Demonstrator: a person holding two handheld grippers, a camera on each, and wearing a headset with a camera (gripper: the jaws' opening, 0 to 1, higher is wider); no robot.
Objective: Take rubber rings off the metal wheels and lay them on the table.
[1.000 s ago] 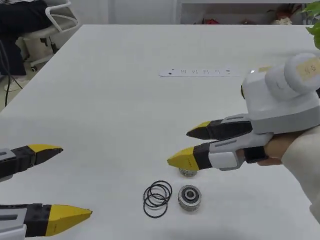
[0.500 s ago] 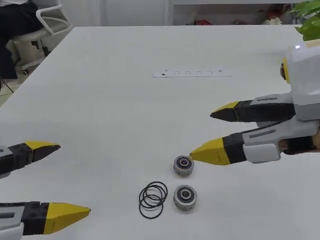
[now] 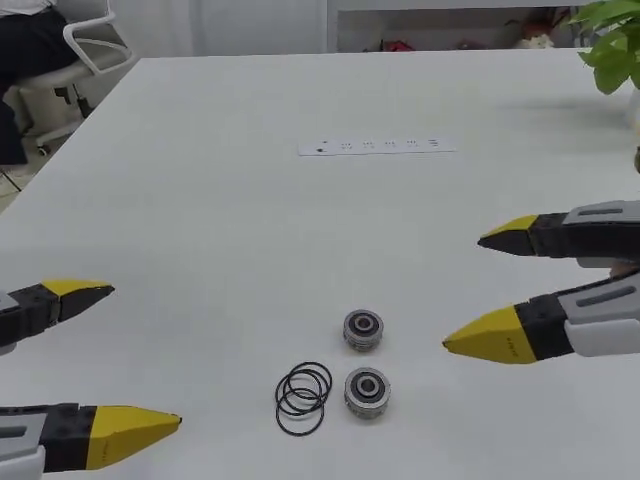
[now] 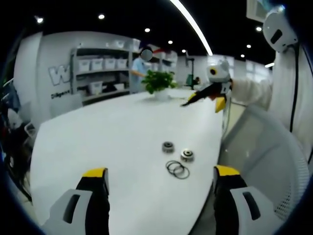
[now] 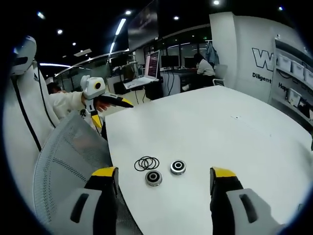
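Two small metal wheels stand side by side on the white table: one (image 3: 363, 329) farther from me, one (image 3: 367, 391) nearer. A loose pile of black rubber rings (image 3: 302, 397) lies flat just left of the nearer wheel. The left gripper view has the rings (image 4: 177, 169) and both wheels (image 4: 186, 155) ahead of its jaws; the right gripper view has the rings (image 5: 146, 162) and wheels (image 5: 177, 167) too. My left gripper (image 3: 140, 357) is open at the lower left. My right gripper (image 3: 482, 290) is open, right of the wheels, holding nothing.
A white power strip (image 3: 376, 147) lies flat across the table's middle, well beyond the wheels. A potted plant (image 3: 608, 40) leans in at the far right. An office chair (image 3: 70, 70) stands past the table's left edge.
My right gripper has drawn back to the right, away from the farther wheel it was hovering over. The wheels and rings lie where they were. My left gripper holds still.
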